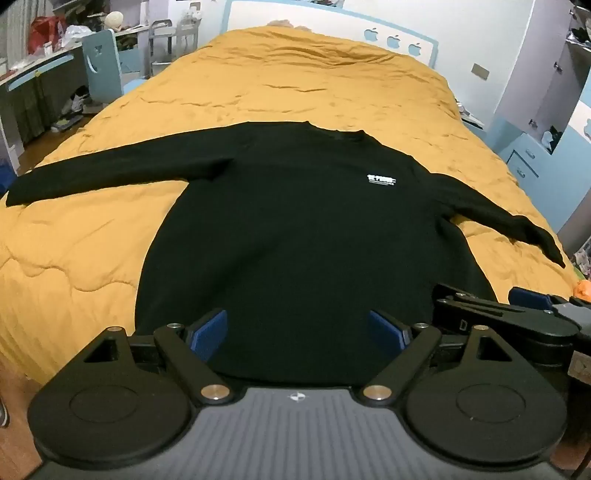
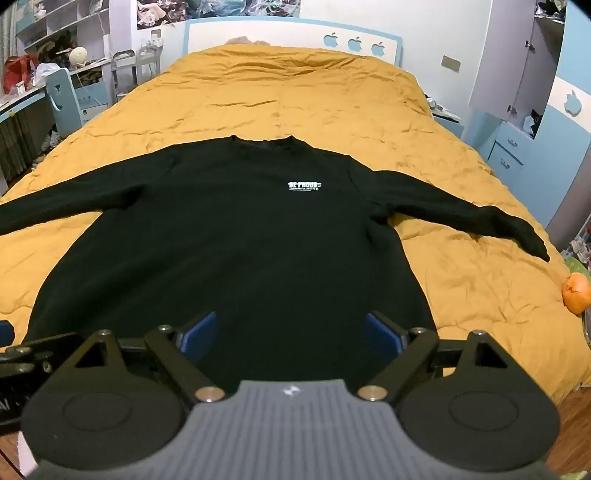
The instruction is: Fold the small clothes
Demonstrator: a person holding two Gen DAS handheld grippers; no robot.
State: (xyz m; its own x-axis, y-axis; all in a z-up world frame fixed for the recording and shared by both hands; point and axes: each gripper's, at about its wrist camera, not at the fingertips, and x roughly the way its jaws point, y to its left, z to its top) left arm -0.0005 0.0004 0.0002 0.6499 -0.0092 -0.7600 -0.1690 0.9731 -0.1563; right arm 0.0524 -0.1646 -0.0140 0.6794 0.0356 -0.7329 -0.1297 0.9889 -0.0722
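A black long-sleeved sweater (image 1: 295, 236) (image 2: 229, 251) lies flat on the mustard-yellow quilt (image 1: 92, 258) (image 2: 461, 288), front up, both sleeves spread out sideways, collar toward the headboard. A small white logo (image 1: 381, 180) (image 2: 304, 185) marks its chest. My left gripper (image 1: 297, 332) hovers open above the sweater's hem, blue pads wide apart with nothing between them. My right gripper (image 2: 291, 332) also stands open over the hem, a little further right, holding nothing. The right gripper's body (image 1: 517, 321) shows at the right edge of the left wrist view.
The bed has a white and blue headboard (image 2: 295, 33) at the far end. A desk and blue chair (image 1: 101, 66) stand to the left, blue drawers and a wardrobe (image 2: 517, 147) to the right. An orange object (image 2: 576, 288) sits by the bed's right edge.
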